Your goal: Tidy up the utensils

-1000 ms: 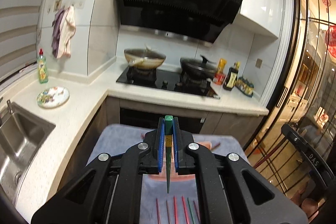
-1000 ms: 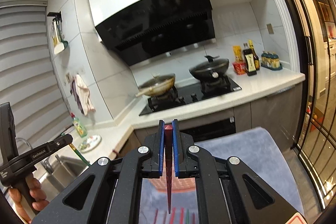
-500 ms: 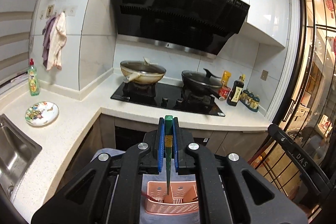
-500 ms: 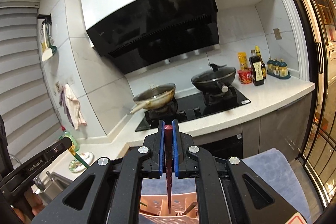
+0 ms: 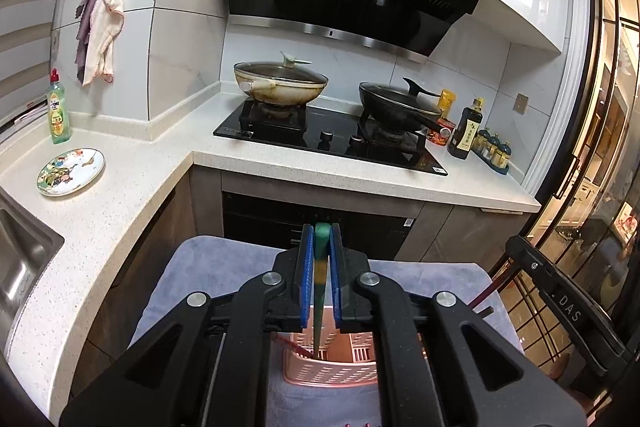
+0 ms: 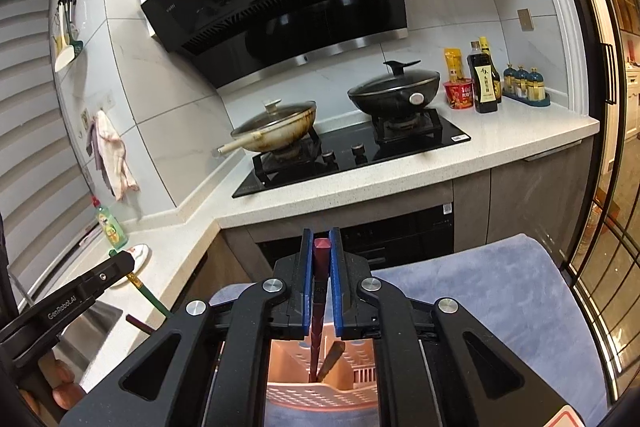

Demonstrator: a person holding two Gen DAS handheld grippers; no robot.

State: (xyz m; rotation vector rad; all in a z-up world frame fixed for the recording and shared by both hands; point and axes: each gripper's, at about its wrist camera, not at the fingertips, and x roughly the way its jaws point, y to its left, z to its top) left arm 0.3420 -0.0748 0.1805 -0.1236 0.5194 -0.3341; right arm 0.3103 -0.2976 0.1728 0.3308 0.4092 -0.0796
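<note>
Chopsticks are what you have in both hands: your left gripper (image 5: pixel 320 283) is clamped on a green chopstick (image 5: pixel 319 307), and your right gripper (image 6: pixel 320 283) is clamped on a dark red chopstick (image 6: pixel 319 303). Each stick hangs tip-down between the blue pads, and each tip reaches to the rim of the pink perforated basket (image 5: pixel 332 371), which sits on the grey-blue towel (image 5: pixel 216 267) in front of the cooktop counter (image 5: pixel 360 175), toward the towel's near edge.

Neither stick has been let go yet, so by my reading you are at the drop-in step for this pair. The basket already holds at least one brown-handled utensil (image 6: pixel 332 357) leaning in its compartment, seen from the right wrist, and a reddish stick (image 5: pixel 294 343) angled at its left side in the left wrist view. So some sorting looks done. How much is left I cannot tell; a few thin coloured tips show at the very bottom of the left view, which suggests more sticks on the towel's near edge.
</note>
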